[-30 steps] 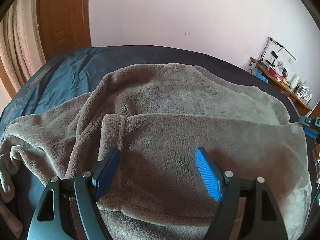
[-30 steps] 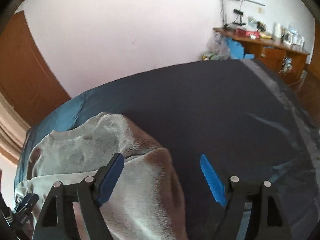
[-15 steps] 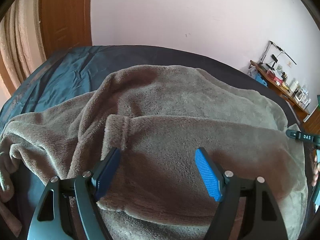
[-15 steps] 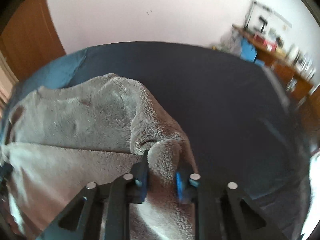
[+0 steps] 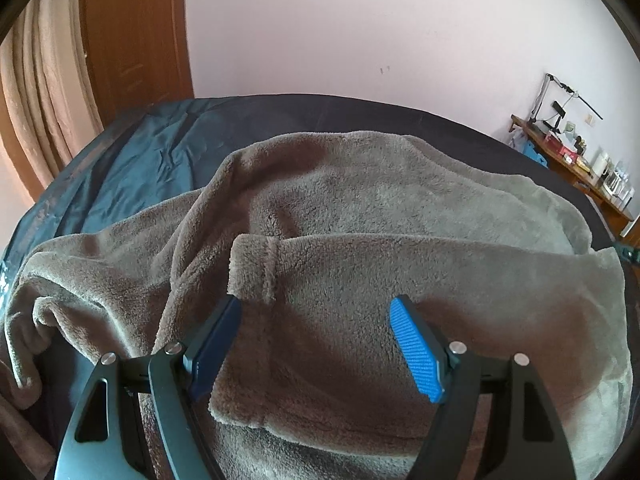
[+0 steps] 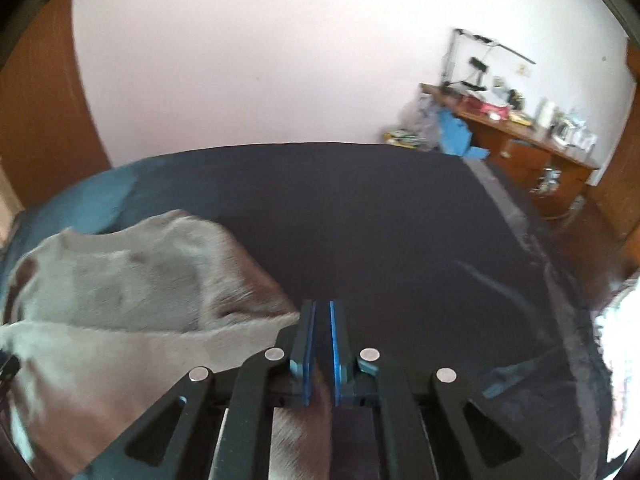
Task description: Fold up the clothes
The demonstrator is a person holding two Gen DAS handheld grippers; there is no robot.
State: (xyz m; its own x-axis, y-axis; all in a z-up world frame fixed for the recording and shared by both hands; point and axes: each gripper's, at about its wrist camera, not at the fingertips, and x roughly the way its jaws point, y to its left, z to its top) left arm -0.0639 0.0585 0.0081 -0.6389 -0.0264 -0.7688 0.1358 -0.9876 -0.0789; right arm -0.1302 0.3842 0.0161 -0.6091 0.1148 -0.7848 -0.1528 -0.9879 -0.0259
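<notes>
Fleece garment (image 5: pixel 360 264), grey and plush, is lying spread on the dark bedsheet (image 6: pixel 380 216), one sleeve folded across it. Right gripper (image 6: pixel 322 344) is clamping narrowly on the garment's right edge; left gripper (image 5: pixel 316 344) is hovering wide, holding nothing. Thin bite risks slipping as the heavy pile drags. Only the left view is showing the sleeve cuff (image 5: pixel 256 268); only the right, the pinch

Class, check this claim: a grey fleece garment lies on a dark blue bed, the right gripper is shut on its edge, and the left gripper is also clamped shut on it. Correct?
Not quite. The left wrist view shows the left gripper open above the grey fleece garment, gripping nothing. The rest holds: right gripper shut on its edge, on the dark blue bed.
</notes>
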